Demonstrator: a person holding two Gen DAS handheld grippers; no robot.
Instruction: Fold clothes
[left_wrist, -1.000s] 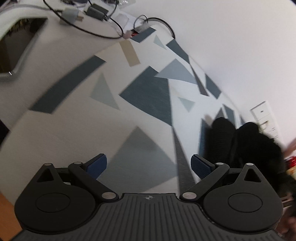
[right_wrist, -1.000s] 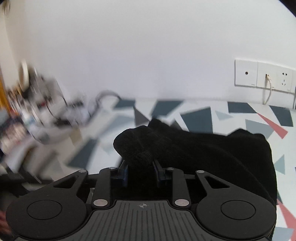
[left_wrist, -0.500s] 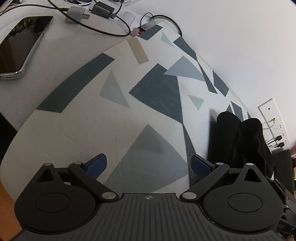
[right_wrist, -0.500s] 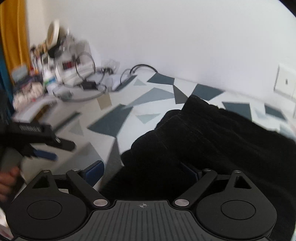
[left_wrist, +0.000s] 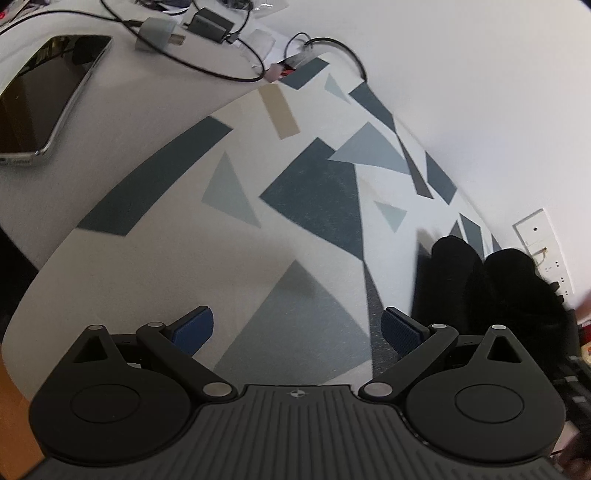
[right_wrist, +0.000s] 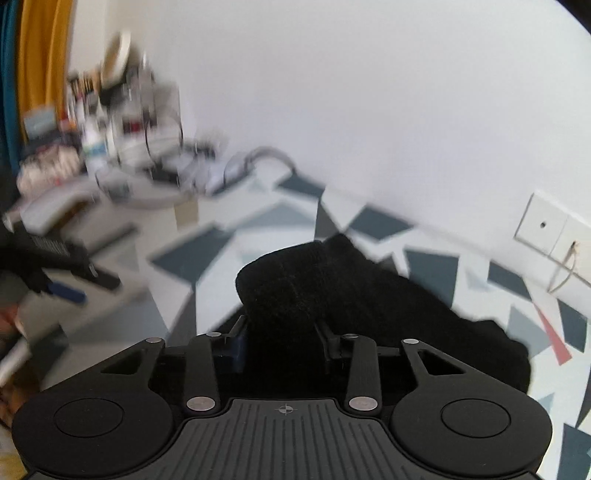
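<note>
Left wrist view: the left gripper (left_wrist: 297, 326) hangs with jaws spread wide over bare patterned tablecloth (left_wrist: 236, 258), nothing between them. The black garment (left_wrist: 491, 291) lies bunched to its right, beside the wall, its folded rolls running away from the camera. Right wrist view: the right gripper (right_wrist: 282, 336) has just been closing, and its jaws now pinch a thick fold of the garment (right_wrist: 295, 284). The right hand is therefore nearer; the left must travel rightward to reach cloth.

My left gripper (left_wrist: 297, 326): matte black linkage arms, silver pivot screws, blue ribbed pads (left_wrist: 400, 328), ridged grey housing with crosshair mark. My right gripper (right_wrist: 282, 332): identical build.
</note>
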